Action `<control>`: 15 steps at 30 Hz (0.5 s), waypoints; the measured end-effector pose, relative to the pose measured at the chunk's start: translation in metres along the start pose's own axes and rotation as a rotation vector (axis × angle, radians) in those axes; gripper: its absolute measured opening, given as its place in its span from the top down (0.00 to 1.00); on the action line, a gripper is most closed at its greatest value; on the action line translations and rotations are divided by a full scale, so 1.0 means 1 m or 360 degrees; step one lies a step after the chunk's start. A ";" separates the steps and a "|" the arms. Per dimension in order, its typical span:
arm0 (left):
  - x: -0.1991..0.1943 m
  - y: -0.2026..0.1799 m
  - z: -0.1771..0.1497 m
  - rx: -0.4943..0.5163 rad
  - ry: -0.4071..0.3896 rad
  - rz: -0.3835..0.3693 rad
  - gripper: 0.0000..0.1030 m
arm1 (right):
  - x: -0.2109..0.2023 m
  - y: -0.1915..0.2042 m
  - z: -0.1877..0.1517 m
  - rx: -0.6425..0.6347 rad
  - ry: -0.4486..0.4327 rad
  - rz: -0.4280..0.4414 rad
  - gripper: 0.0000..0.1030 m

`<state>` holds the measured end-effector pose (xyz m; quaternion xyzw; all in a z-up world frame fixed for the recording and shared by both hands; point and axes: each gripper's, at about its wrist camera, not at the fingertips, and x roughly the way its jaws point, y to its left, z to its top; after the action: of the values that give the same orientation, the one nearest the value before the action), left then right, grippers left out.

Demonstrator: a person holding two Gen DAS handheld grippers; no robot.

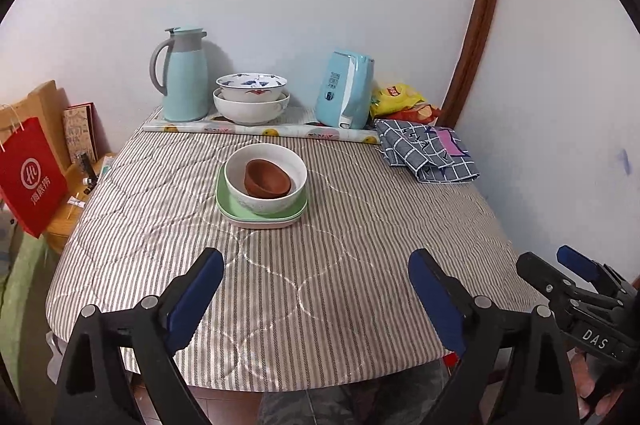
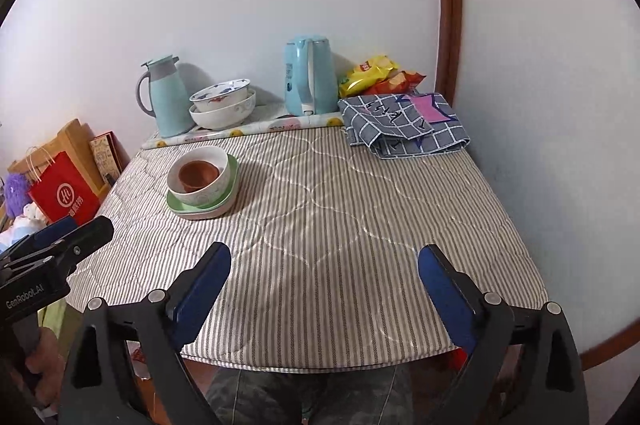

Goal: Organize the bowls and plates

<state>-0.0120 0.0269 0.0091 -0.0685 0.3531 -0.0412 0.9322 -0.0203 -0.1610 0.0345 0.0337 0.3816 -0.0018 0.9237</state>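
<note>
A brown bowl (image 1: pixel 267 178) sits tilted inside a white bowl (image 1: pixel 276 204), which rests on stacked green and white square plates (image 1: pixel 228 209) in the middle of the striped table (image 1: pixel 320 285). The same stack shows in the right wrist view: brown bowl (image 2: pixel 199 175), white bowl (image 2: pixel 216 191), plates (image 2: pixel 231 202). At the back, a blue-patterned bowl (image 1: pixel 252 87) sits in a larger white bowl (image 1: pixel 251 112). My left gripper (image 1: pixel 316 265) is open and empty near the front edge. My right gripper (image 2: pixel 325 261) is open and empty, to the right of the left one.
A light blue thermos jug (image 1: pixel 184 77), a blue kettle (image 1: pixel 346 89) and snack bags (image 1: pixel 396 99) stand along the back wall. A folded checked cloth (image 1: pixel 428 155) lies at the back right. Paper bags (image 1: pixel 30 173) stand left of the table.
</note>
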 end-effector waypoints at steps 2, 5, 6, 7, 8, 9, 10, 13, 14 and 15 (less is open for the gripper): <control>0.001 0.002 0.000 -0.0007 0.0007 0.0006 0.09 | -0.001 0.002 0.000 0.0002 -0.0001 0.0002 0.09; 0.002 0.003 -0.002 -0.0013 0.0005 0.0002 0.09 | -0.003 0.003 -0.001 0.0004 -0.0010 0.0006 0.09; 0.002 0.003 -0.002 -0.0010 0.0007 0.0002 0.09 | -0.003 0.004 -0.001 0.0006 -0.0010 0.0005 0.09; 0.002 0.003 -0.003 -0.0004 0.0008 -0.0001 0.09 | -0.004 0.004 -0.001 0.0006 -0.0009 0.0006 0.09; 0.002 0.003 -0.004 0.0001 0.0009 -0.0003 0.09 | -0.005 0.004 -0.001 0.0004 -0.0011 0.0006 0.09; 0.002 0.002 -0.004 0.0005 0.0011 -0.0001 0.09 | -0.005 0.005 -0.001 0.0003 -0.0015 0.0005 0.09; 0.002 0.002 -0.004 0.0006 0.0010 0.0002 0.09 | -0.006 0.005 -0.002 0.0002 -0.0018 0.0002 0.09; 0.003 0.003 -0.004 0.0000 0.0009 -0.0003 0.09 | -0.007 0.006 -0.002 0.0001 -0.0018 0.0005 0.09; 0.002 0.003 -0.004 -0.0001 0.0007 -0.0002 0.09 | -0.007 0.006 -0.003 0.0000 -0.0017 0.0003 0.09; 0.002 0.003 -0.004 -0.0003 0.0005 0.0000 0.09 | -0.007 0.007 -0.002 0.0001 -0.0015 -0.0002 0.09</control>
<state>-0.0126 0.0297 0.0045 -0.0692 0.3547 -0.0410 0.9315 -0.0265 -0.1544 0.0378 0.0337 0.3773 -0.0028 0.9255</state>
